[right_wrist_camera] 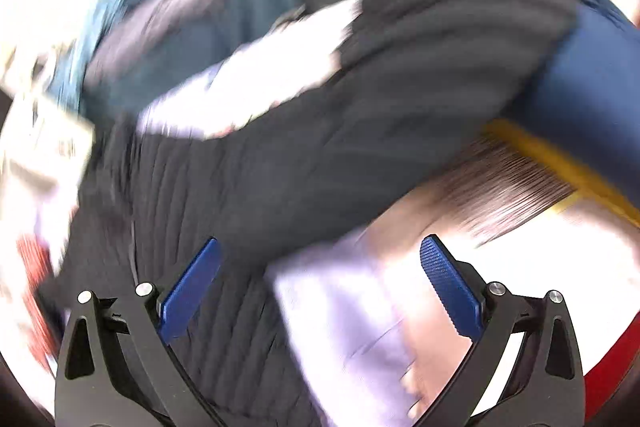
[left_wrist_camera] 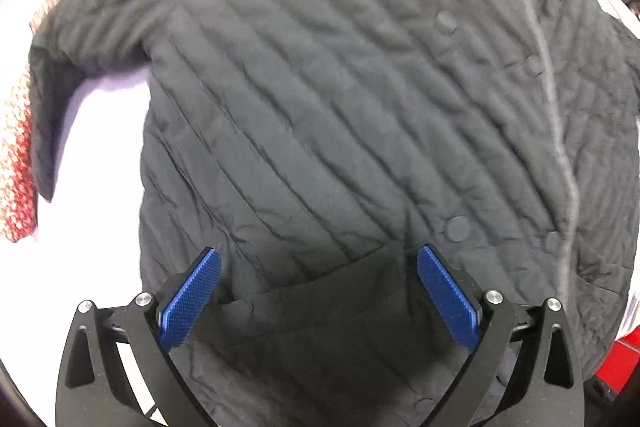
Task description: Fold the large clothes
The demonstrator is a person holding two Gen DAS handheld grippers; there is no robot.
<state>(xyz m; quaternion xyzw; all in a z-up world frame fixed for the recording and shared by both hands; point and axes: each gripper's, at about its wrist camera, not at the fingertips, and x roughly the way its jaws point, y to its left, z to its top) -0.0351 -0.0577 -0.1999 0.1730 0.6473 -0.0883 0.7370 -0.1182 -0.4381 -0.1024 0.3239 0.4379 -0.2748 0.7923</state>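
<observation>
We find the left gripper (left_wrist_camera: 318, 259) with its jaws spread wide and released, the blue ridged pads (left_wrist_camera: 192, 299) set well apart and holding nothing. Between and beneath them lies the hem area of the dark quilted jacket (left_wrist_camera: 340, 107), where a smooth flap crosses the gap at 6 o'clock. From there the jacket spreads front-up across the white table (left_wrist_camera: 96, 147), filling the view toward 12 o'clock. Its front seam (left_wrist_camera: 548, 67) runs from 1 o'clock down toward 4 o'clock, with round snaps (left_wrist_camera: 458, 228) beside it. One sleeve (left_wrist_camera: 80, 39) extends toward 9 o'clock and bends downward, its cuff near a red-and-white patterned cloth (left_wrist_camera: 16, 167) at the left edge. In the right wrist view, which is heavily blurred, we find the right gripper (right_wrist_camera: 320, 247) likewise released, pads (right_wrist_camera: 450, 291) wide apart with nothing between them. The jacket (right_wrist_camera: 360, 107) runs from 7 o'clock up toward 1 o'clock. A blue cloth (right_wrist_camera: 592, 75) lies at 3 o'clock, and a teal garment (right_wrist_camera: 168, 35) at 10 o'clock.
</observation>
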